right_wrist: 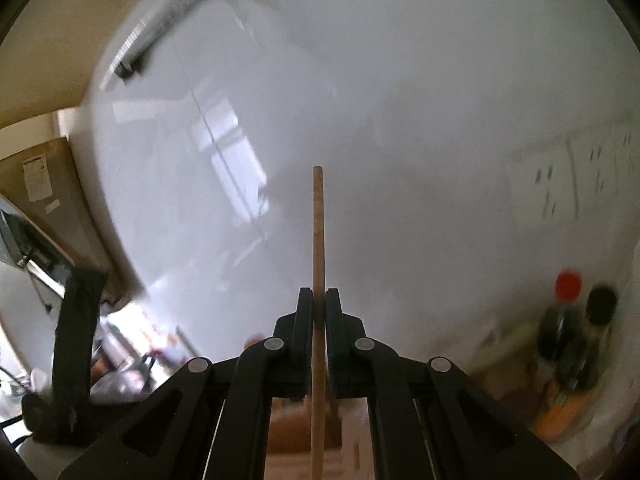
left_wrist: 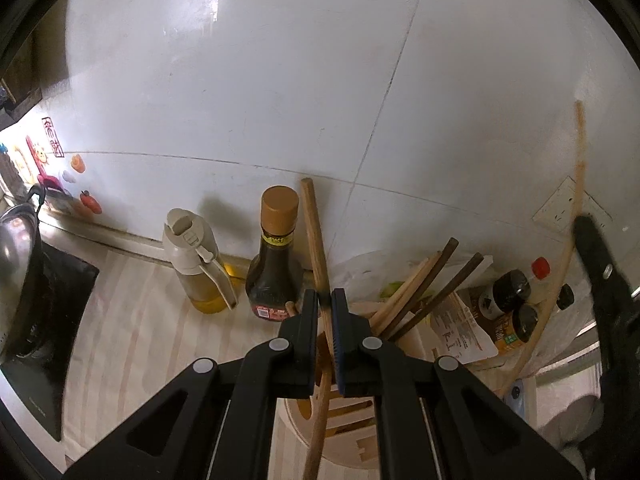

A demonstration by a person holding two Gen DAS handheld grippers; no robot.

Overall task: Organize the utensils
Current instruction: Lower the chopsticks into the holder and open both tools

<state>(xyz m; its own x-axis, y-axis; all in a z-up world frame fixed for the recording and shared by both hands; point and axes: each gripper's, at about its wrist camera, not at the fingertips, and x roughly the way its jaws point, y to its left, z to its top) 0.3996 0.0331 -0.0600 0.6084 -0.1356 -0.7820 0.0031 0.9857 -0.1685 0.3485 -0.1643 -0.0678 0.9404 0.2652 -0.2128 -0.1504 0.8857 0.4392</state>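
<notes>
Faintly legible red wall sticker [left_wrist: 53, 141], dark sauce bottle [left_wrist: 273, 264] label unreadable

Daylight glares on the glossy wall tiles [left_wrist: 248, 80]; right wrist view has motion blur, fisheye edges are dark

My two tongs — matte black plastic throughout.
Left gripper [left_wrist: 325, 300] and right gripper [right_wrist: 319, 300]: angular linkage arms, round silver-grey pivot pins, blue-edged finger pads.

Glossy white wall tiles [left_wrist: 240, 80]; matt wooden stick [left_wrist: 316, 236]; smooth plastic bottle cap [left_wrist: 280, 208].
</notes>
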